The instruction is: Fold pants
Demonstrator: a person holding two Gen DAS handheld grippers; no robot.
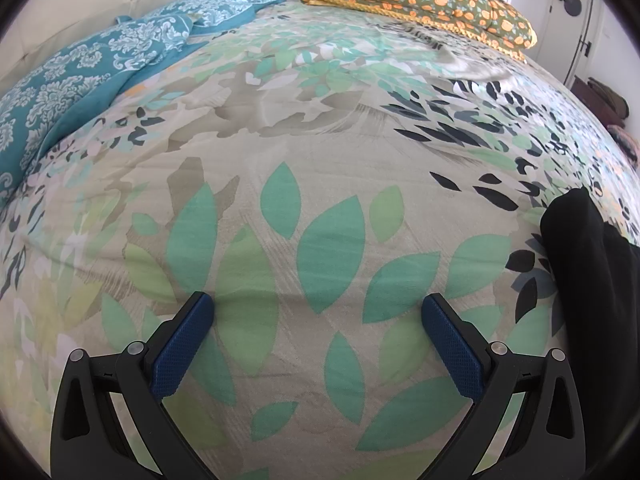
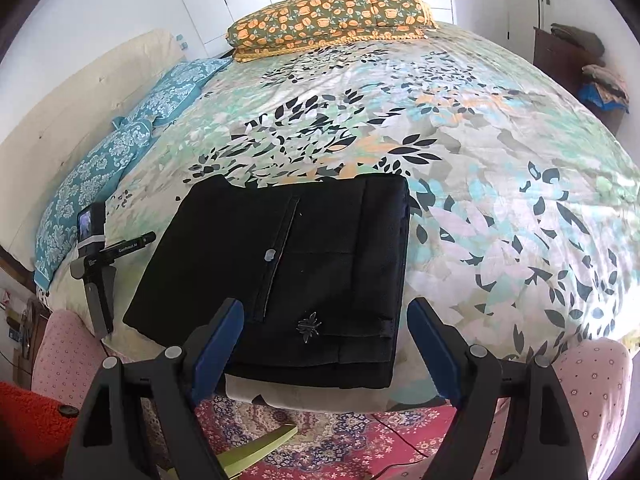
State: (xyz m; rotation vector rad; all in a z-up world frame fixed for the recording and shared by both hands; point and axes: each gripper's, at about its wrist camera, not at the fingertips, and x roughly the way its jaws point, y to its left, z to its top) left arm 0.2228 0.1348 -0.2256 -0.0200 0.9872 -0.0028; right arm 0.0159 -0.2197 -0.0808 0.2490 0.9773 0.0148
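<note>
- Two grippers, both empty. Left gripper [image 1: 318,306] had jaws spread wide over the leaf-print bedspread [image 1: 320,140], nothing between the blue pads [image 1: 182,346].
- Right gripper [image 2: 326,312] also spread wide, hovering above the near edge of the pants [image 2: 280,264], pads not touching the cloth.
- Pants were black, folded into a flat rectangle, lying on the bed's near edge, small silver emblem [image 2: 308,329] on top near the front fold.
- In the left wrist view the pants [image 1: 592,288] showed only at the right edge.
- Left gripper body [image 2: 98,256] stood just left of the pants.
- Teal pillows [image 2: 120,152] far left, orange-flower pillow [image 2: 332,20] at far side.
- Red patterned rug [image 2: 340,440] on the floor below.
</note>
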